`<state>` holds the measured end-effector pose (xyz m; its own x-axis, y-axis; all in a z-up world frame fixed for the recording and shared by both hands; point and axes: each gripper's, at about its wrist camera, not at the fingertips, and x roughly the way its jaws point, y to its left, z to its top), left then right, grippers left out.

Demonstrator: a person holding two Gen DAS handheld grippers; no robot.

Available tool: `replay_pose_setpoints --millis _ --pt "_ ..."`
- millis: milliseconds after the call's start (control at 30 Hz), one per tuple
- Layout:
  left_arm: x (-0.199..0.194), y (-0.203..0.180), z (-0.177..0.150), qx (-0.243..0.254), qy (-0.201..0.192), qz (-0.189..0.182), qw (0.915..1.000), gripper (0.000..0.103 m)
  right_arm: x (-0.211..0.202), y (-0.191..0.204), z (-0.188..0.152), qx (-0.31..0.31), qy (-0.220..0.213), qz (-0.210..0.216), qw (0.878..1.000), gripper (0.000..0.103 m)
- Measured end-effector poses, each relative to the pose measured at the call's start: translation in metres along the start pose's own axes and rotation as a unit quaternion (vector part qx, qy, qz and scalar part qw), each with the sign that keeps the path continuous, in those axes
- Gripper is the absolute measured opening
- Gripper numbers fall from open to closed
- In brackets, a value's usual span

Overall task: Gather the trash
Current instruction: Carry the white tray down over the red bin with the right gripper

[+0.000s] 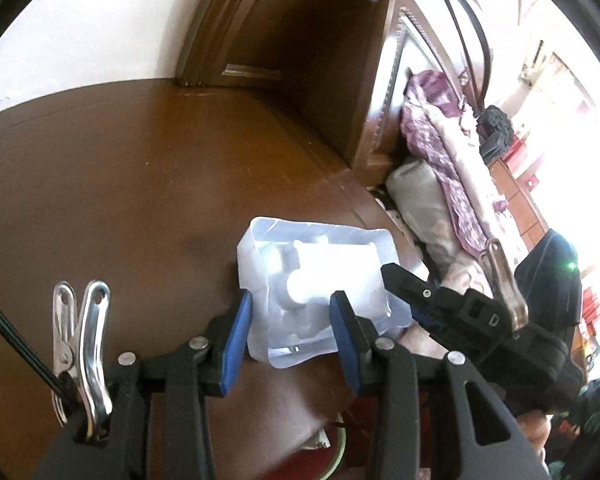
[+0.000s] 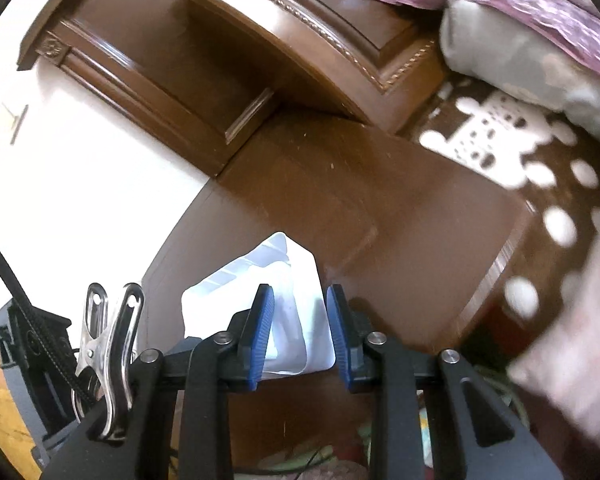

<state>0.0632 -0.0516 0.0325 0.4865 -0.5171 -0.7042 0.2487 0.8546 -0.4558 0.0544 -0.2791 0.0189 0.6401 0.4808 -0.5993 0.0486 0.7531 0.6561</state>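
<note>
A clear plastic blister package (image 1: pixel 320 276) with white moulded shapes lies on the brown wooden nightstand (image 1: pixel 120 184) near its right front edge. My left gripper (image 1: pixel 291 338) is open, its blue pads either side of the package's near edge. My right gripper (image 1: pixel 404 296) comes in from the right and reaches the package's right side. In the right wrist view the package (image 2: pixel 296 320) sits between the blue pads of my right gripper (image 2: pixel 298 338), which stand apart and do not press on it.
A dark wooden headboard (image 1: pixel 300 60) rises behind the nightstand. A bed with a purple patterned blanket (image 1: pixel 444 144) and a grey pillow (image 2: pixel 520 60) lies to the right. A white wall (image 2: pixel 60 160) is to the left.
</note>
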Motion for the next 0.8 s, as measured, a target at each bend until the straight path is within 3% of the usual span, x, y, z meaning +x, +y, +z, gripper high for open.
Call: replay_pose_setpoints --millis 400,800 --pt "-0.034 -0.032 -0.069 0.042 0.008 -0.031 0.9986 0.041 -0.078 -0.017 -0.065 -0.003 -0.028 0.014 0.999 0.029" --pt "-0.023 -0.055 -0.149 0.095 0.030 -0.010 0.9950 0.041 -0.104 -0.069 -0.134 0.026 -0.008 -0.006 1.000 0.029"
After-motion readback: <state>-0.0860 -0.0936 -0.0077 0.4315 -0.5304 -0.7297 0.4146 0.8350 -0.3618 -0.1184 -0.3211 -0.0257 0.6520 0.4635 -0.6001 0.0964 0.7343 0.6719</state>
